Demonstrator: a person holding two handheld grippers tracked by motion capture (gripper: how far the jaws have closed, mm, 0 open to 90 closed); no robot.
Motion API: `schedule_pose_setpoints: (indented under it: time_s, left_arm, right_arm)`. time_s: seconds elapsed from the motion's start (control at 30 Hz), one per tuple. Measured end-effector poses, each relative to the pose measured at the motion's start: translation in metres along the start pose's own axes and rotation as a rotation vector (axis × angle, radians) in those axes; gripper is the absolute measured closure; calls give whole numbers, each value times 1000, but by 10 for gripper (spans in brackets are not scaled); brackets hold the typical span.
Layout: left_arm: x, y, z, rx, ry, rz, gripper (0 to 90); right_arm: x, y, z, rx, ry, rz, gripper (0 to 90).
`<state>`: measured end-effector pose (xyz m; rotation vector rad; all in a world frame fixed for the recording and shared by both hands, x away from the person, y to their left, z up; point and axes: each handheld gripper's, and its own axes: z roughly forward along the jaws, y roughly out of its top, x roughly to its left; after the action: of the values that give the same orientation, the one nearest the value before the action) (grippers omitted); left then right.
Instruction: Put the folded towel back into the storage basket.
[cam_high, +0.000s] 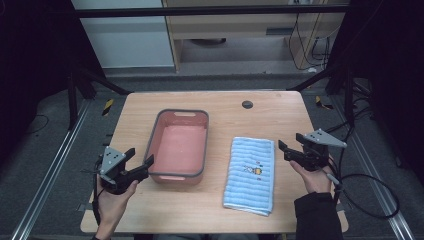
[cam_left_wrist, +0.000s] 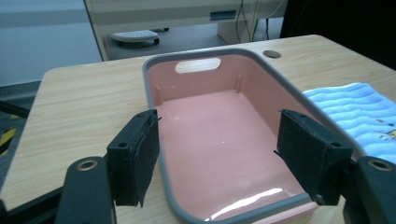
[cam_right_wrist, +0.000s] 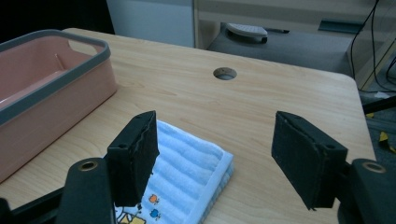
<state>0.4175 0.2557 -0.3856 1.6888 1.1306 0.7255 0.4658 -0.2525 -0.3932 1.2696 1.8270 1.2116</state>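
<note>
The wooden tabletop (cam_high: 215, 205) carries everything, a pale wood-grain surface with a round cable hole (cam_high: 247, 104) toward its far edge, standing on grey carpet inside a dark metal frame, with light cabinets and loose cables on the floor beyond. The pink basin (cam_high: 178, 146), grey-rimmed and with a handle slot in each end wall, is the biggest thing on it and serves as the landmark: it sits a little left of centre, lengthwise away from the person, and is empty, which suggests it is waiting to receive something. Just to the right of the basin, not touching it, lies the folded blue towel (cam_high: 250, 175), striped, with a small cartoon print on top, lying flat with its long side parallel to the basin wall; it looks laid out for an easy pick from the right. The left gripper (cam_high: 140, 162) hovers at the basin's near left corner, jaws apart and holding nothing, aimed along the basin as if to steady it. The right gripper (cam_high: 290, 151) is beyond the towel from the basin, near the towel's far right corner, jaws likewise spread wide and empty, probably poised to pinch that edge.
</note>
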Motion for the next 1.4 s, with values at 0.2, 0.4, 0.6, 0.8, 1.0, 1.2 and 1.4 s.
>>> schedule_pose_setpoints:
  time_s: [0.2, 0.4, 0.6, 0.8, 1.0, 1.2, 1.4]
  left_arm:
    - [-14, 7, 3, -12, -28, 17, 291]
    - [-29, 11, 10, -21, -63, 19, 298]
    - [-40, 13, 17, -16, -84, 36, 302]
    - [-50, 16, 22, -17, -104, 39, 307]
    - [-63, 18, 29, -19, -131, 40, 316]
    - [-77, 20, 37, -15, -152, 53, 316]
    - [-92, 19, 46, -2, -178, 76, 314]
  right_arm:
    - [5, 12, 0, -3, 5, -18, 310]
    - [6, 20, 0, -19, 3, -14, 299]
    - [5, 24, 6, -10, -2, -5, 289]
    - [4, 26, 10, 3, -3, -5, 285]
    - [4, 27, 15, 14, -7, -14, 288]
    - [4, 28, 18, 18, -10, -21, 288]
    - [4, 27, 23, 26, -6, -25, 292]
